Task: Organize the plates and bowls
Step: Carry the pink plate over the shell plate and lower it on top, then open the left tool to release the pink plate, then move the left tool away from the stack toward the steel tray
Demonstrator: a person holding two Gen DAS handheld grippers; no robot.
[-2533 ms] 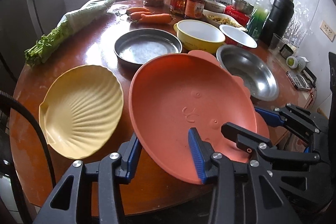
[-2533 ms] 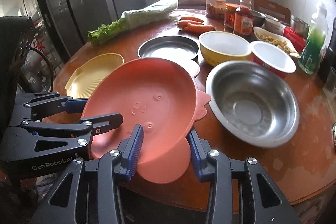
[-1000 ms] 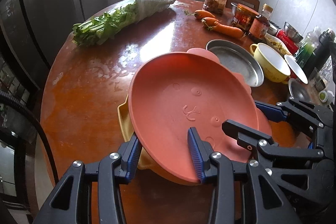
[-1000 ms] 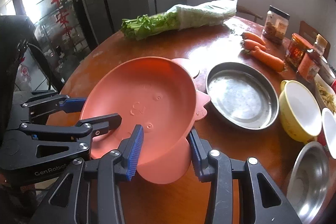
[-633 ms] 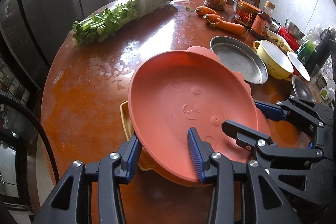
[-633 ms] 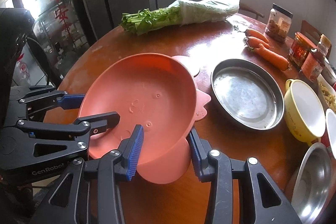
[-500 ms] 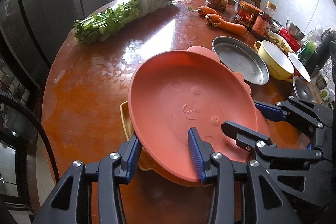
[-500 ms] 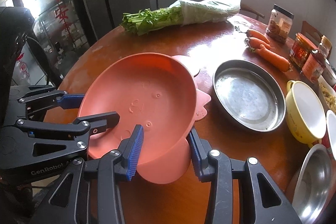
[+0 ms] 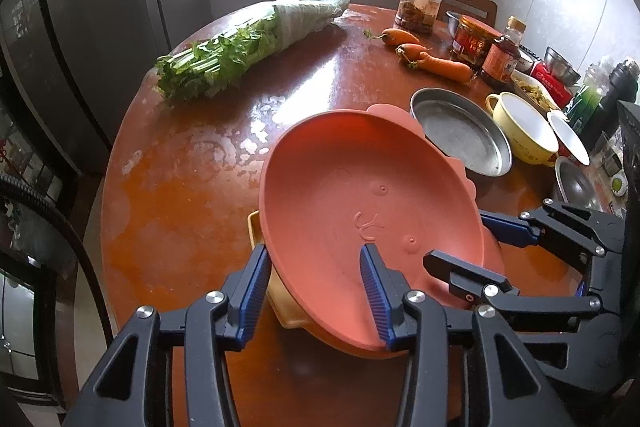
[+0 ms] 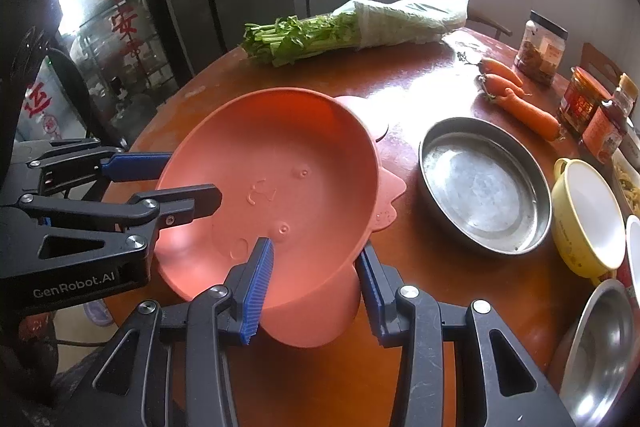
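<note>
Both grippers hold one large orange plate (image 9: 352, 187), seen too in the right wrist view (image 10: 276, 163). My left gripper (image 9: 316, 291) is shut on its near rim, one finger inside, one outside. My right gripper (image 10: 316, 279) is shut on the opposite rim. The orange plate lies over the yellow shell plate (image 9: 276, 299), of which only an edge shows. A round steel plate (image 9: 460, 135) lies beyond, also in the right wrist view (image 10: 484, 183). A yellow bowl (image 10: 588, 215) and a steel bowl (image 10: 600, 351) are at the right.
A bundle of greens (image 9: 248, 43) lies at the far left of the round wooden table (image 9: 180, 167). Carrots (image 9: 432, 59), jars and sauce bottles (image 9: 476, 39) stand at the back. A white bowl (image 9: 568, 137) and a black flask (image 9: 616, 87) are at the right.
Both grippers have carried the orange plate left, away from the steel bowl, and brought it over the yellow shell plate. In the last half second it has barely moved.
</note>
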